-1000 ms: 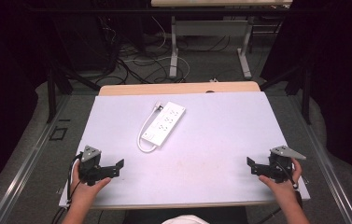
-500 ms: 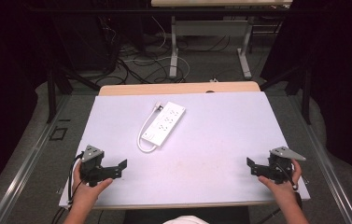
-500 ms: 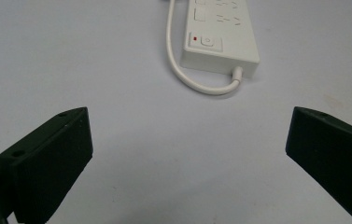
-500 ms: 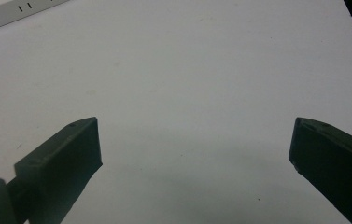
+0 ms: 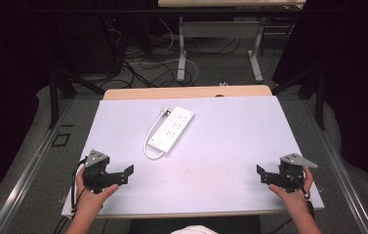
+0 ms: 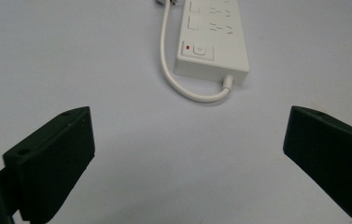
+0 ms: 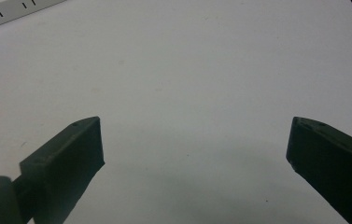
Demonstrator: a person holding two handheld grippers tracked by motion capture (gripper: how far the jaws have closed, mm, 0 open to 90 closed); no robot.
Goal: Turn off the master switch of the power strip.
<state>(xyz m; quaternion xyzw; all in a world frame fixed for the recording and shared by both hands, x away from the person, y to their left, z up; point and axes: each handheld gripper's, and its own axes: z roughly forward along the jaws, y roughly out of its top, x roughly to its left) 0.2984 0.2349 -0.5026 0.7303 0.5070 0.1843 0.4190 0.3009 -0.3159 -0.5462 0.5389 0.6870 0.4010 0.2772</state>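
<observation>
A white power strip (image 5: 172, 128) lies at an angle on the white table (image 5: 230, 136), its short white cord (image 5: 147, 146) looped beside it. My left gripper (image 5: 128, 173) is held near the front left edge, open, with nothing between its jaws. In the left gripper view the power strip (image 6: 213, 42) and its cord (image 6: 183, 88) lie ahead of the open left gripper (image 6: 190, 126). My right gripper (image 5: 260, 173) is held near the front right edge, also open with nothing in it. In the right gripper view the right gripper (image 7: 194, 135) faces bare table, with a corner of the power strip (image 7: 10, 11) at the top left.
A wooden strip (image 5: 186, 91) borders the table's far edge. Beyond it are the metal legs of another table (image 5: 181, 48) and loose cables on the floor (image 5: 132, 58). Dark curtains hang on both sides.
My left gripper has crept slightly to the right. The right gripper and the power strip have not visibly moved.
</observation>
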